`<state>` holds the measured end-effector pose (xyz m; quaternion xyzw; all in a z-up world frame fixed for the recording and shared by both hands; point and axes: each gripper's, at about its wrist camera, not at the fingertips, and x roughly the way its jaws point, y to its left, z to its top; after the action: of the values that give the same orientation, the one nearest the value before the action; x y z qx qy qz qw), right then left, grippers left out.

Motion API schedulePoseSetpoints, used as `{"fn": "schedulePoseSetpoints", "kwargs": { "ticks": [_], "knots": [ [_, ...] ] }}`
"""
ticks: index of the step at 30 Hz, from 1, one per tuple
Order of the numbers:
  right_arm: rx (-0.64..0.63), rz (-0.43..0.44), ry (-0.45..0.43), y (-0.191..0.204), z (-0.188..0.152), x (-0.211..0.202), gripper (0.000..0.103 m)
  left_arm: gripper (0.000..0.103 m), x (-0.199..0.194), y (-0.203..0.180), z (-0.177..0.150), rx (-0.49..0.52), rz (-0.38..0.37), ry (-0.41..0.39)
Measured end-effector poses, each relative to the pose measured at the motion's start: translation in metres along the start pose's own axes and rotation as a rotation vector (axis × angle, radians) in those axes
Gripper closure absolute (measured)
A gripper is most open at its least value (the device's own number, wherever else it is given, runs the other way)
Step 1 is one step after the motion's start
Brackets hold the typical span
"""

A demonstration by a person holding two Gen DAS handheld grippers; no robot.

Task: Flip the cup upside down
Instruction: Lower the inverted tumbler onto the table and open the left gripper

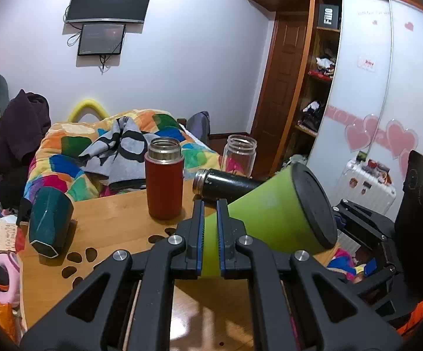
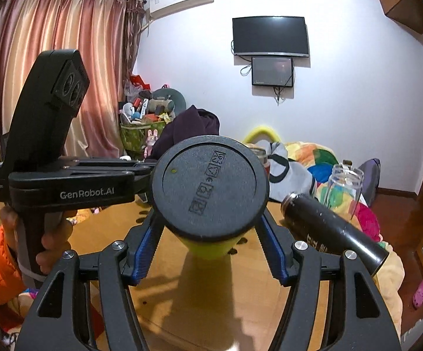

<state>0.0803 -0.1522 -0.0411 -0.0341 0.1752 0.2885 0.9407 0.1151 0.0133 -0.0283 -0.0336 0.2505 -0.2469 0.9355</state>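
Note:
A green cup [image 1: 265,218] with a black base is held tilted on its side above the wooden table [image 1: 109,222]. My left gripper [image 1: 210,207] is shut on the cup's rim wall, base pointing right. In the right wrist view the cup's black base [image 2: 210,188] faces the camera, green wall [image 2: 208,247] below it. My right gripper [image 2: 208,225] is open, its blue-padded fingers [image 2: 145,251] standing on either side of the cup's base end; contact cannot be told. The left gripper's handle and the hand show at left.
On the table stand a red flask [image 1: 164,181], a clear glass jar [image 1: 238,153] and an upside-down dark teal cup [image 1: 50,222]. A black flask [image 1: 226,185] lies on its side, also in the right wrist view [image 2: 331,228]. A bed with a colourful quilt [image 1: 94,146] lies behind.

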Motion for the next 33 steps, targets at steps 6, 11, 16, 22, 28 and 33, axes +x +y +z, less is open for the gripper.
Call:
{"fn": "schedulePoseSetpoints", "kwargs": {
  "ticks": [6,11,16,22,28,33],
  "knots": [
    [-0.003,0.011,-0.020,0.001,0.011,0.004,0.043,0.096,-0.006,0.004,0.005,-0.015,-0.008,-0.027],
    [0.001,0.010,-0.013,0.000,0.015,0.012,0.043,0.096,-0.004,0.013,0.010,-0.045,-0.001,-0.035],
    [0.017,0.011,0.001,0.001,0.022,0.024,0.043,0.096,0.004,0.026,0.015,-0.077,0.009,-0.023],
    [0.029,0.013,0.019,-0.003,0.032,0.040,0.043,0.096,0.012,0.041,0.016,-0.107,0.026,-0.019],
    [0.013,0.022,0.033,0.000,0.038,0.052,0.044,0.096,0.018,0.053,0.017,-0.118,0.039,-0.005],
    [0.022,0.030,0.046,0.000,0.038,0.057,0.044,0.096,0.022,0.061,0.017,-0.133,0.035,0.000]
  ]
}}
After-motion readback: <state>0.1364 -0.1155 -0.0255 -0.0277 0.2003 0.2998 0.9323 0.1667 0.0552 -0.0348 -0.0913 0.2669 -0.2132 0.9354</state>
